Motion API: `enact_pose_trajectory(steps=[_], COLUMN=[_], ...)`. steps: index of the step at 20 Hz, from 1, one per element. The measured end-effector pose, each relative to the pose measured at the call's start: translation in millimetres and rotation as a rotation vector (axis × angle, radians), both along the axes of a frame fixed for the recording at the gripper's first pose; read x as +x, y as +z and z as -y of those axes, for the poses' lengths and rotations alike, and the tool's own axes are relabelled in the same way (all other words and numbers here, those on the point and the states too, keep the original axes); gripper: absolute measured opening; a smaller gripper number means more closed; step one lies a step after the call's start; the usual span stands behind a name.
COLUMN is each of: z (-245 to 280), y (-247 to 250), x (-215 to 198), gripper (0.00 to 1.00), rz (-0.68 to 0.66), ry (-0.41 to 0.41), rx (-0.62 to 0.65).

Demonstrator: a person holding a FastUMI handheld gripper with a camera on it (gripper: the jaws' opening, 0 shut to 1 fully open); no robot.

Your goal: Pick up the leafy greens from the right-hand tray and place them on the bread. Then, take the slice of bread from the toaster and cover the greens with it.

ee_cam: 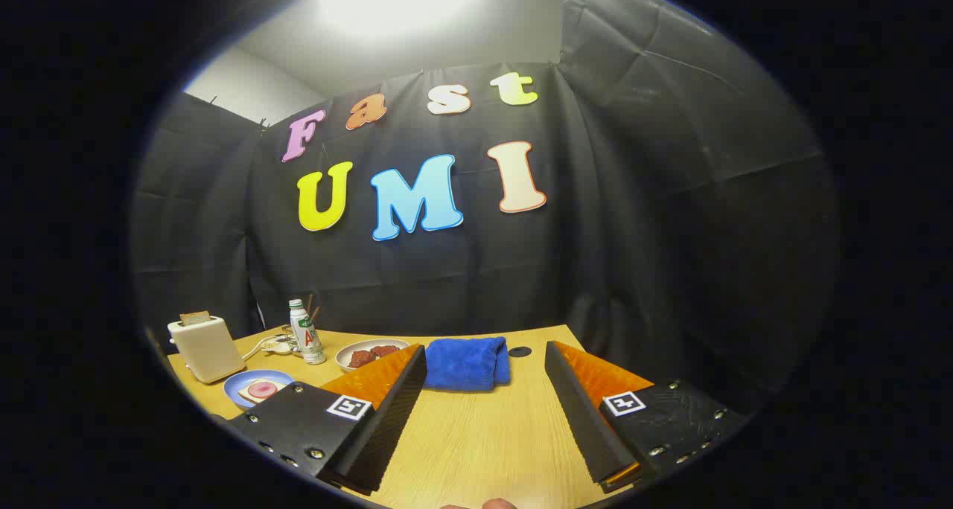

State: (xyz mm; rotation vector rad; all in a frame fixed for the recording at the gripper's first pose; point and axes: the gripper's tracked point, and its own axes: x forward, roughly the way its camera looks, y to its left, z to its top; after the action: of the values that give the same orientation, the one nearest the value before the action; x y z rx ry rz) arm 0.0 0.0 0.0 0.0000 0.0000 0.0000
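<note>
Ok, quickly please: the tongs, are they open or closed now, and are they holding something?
Tongs: open, holding nothing; only bare table between the fingers, a blue towel just ahead.

A strong lamp overhead burns out to plain white at the top, with a soft halo spreading over the pale ceiling around it. Below it the dark cloth wall takes a dull sheen along its creases and falls to near black at both sides. The wooden worktop [476, 434] is evenly and warmly lit, its grain sharp. The gripper [484, 405], fingers spread wide with nothing between them, throws only faint shadows on the wood. The toaster [205, 347], bottle [306, 332] and blue plate [240, 388] sit small and slightly soft. The fisheye bends the worktop's far edge and the wall's folds strongly, and brightness fades toward the rim.
</note>
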Motion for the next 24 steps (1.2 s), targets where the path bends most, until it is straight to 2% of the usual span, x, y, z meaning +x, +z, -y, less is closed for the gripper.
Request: enact_pose_trajectory(steps=[8, 15, 24], z=[-47, -57, -91], y=[-1, 0, -37], x=[1, 4, 6], gripper=[0.97, 0.98, 0.98], rz=[-0.009, -0.013, -0.154], ry=[0.056, 0.048, 0.085], rx=[-0.021, -0.029, -0.044])
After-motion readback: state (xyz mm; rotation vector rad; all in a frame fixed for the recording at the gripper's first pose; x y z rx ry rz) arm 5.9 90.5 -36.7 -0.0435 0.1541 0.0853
